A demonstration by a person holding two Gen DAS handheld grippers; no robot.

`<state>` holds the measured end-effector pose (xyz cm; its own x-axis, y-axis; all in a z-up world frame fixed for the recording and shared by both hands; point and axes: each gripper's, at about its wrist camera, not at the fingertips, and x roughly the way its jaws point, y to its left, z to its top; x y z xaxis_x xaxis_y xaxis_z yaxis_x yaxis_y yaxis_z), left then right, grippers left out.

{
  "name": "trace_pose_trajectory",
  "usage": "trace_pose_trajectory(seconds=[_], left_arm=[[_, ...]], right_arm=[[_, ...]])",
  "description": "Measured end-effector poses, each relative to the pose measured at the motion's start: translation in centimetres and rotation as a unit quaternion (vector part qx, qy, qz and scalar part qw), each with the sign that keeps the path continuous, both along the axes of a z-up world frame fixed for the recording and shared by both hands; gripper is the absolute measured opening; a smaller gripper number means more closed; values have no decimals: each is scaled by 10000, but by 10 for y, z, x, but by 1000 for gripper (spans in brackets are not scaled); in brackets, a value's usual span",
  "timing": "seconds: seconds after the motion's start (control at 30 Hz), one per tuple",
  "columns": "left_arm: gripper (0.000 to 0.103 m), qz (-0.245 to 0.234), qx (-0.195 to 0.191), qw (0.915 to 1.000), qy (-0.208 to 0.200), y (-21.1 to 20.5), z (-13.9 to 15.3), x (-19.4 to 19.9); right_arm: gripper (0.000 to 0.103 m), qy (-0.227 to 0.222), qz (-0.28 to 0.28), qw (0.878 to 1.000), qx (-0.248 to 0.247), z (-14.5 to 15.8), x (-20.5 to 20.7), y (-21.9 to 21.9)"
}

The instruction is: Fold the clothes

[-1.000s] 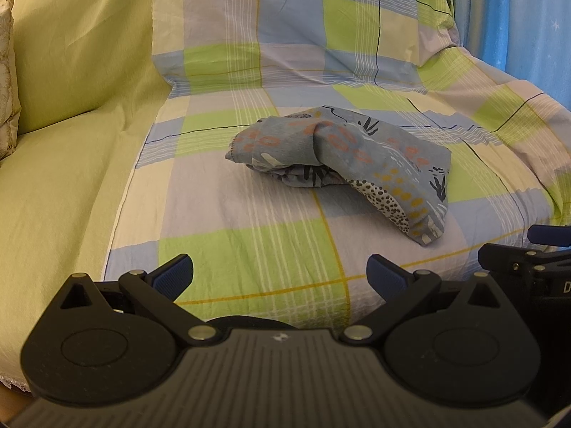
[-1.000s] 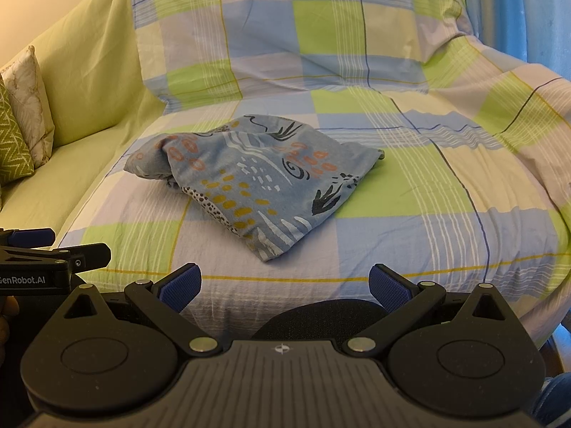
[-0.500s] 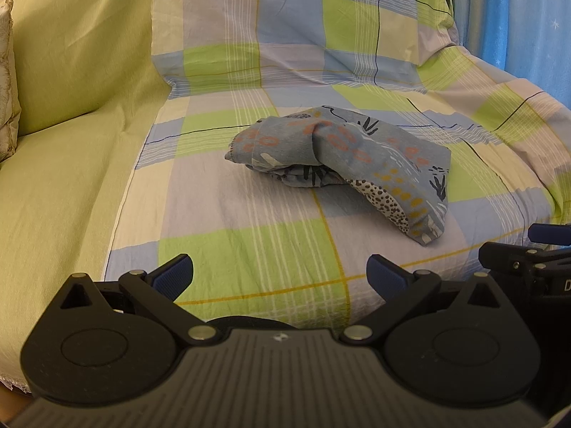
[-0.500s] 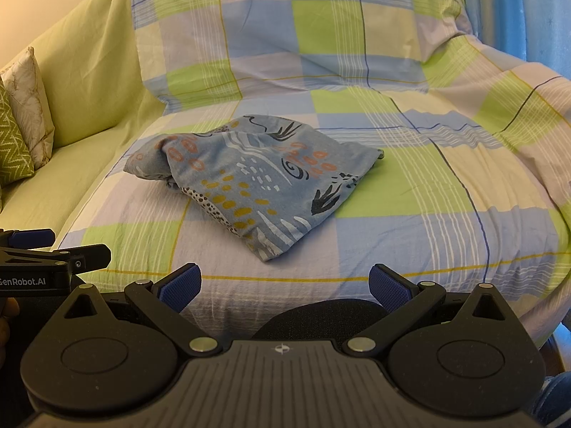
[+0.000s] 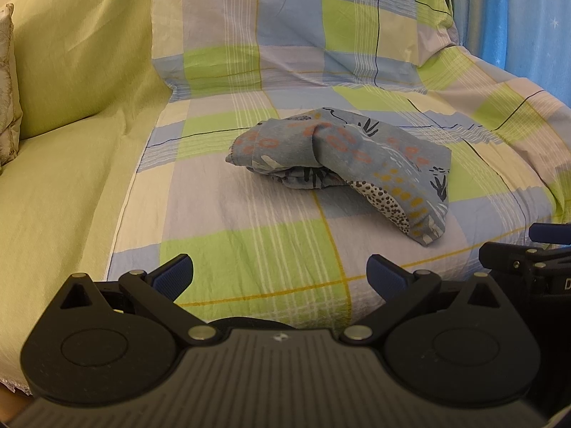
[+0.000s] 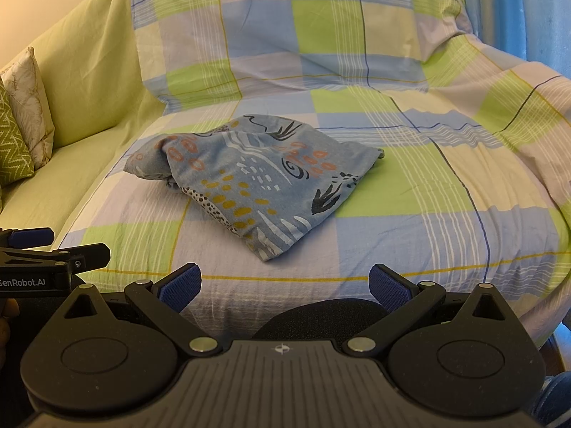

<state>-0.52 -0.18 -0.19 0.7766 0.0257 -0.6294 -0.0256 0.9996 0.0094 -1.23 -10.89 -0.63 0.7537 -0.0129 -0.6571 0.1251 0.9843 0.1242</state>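
Currently: left gripper and right gripper both spread apart, empty. Garment bunched at 12 o'clock on sofa cover. Risk: pinching cover along with cloth, or catching several layers.

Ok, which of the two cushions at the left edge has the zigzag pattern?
The green cushion, nearest the camera; the cream cushion behind it carries a faint leaf print instead.

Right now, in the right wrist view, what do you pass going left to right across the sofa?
Zigzag green cushion → pale leaf-print cushion → plain green cover → crumpled blue patterned garment → blue curtain.
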Motion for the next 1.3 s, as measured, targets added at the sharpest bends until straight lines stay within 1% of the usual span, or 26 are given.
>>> trace_pose_trajectory(seconds=[0.17, 0.33, 0.57, 0.67, 0.87, 0.97, 1.07, 1.13, 1.17, 1.2, 1.27, 1.3], left_arm=[[102, -61, -114, 9999, -67, 4, 4, -1], [102, -236, -87, 9996, -100, 2, 7, -1], [102, -483, -54, 9988, 16, 1, 7, 2], [102, -576, 63, 9983, 1, 0, 8, 3], [102, -612, 484, 9969, -122, 0, 10, 9], [101, -694, 724, 9947, -215, 1, 12, 13], [101, -895, 987, 9907, -259, 2, 13, 22], [101, -1097, 1141, 9870, -265, 2, 14, 29], [98, -1240, 1268, 9837, -278, 1, 15, 33], [94, -1390, 1415, 9797, -290, 0, 15, 38], [90, -1718, 1818, 9677, -329, -6, 12, 47], [89, -1882, 2028, 9603, -350, -9, 10, 51]], right_arm=[[103, 19, -4, 10000, -22, 0, 0, 0], [103, 51, -13, 10000, -37, 0, 1, -1], [103, 101, -22, 9999, -53, -1, 3, -1], [103, 139, -30, 9999, -35, -1, 5, -2], [103, 221, 37, 9997, -127, -2, 14, 0], [103, 140, 191, 9996, -127, -1, 18, 1], [103, -4, 447, 9985, -316, 4, 24, 5], [102, -183, 755, 9953, -570, 6, 27, 10], [94, -243, 946, 9923, -759, 7, 30, 14], [90, -244, 1122, 9885, -989, 5, 33, 18], [75, -209, 1458, 9782, -1463, 0, 42, 28], [73, -195, 1609, 9723, -1685, -4, 46, 33]])
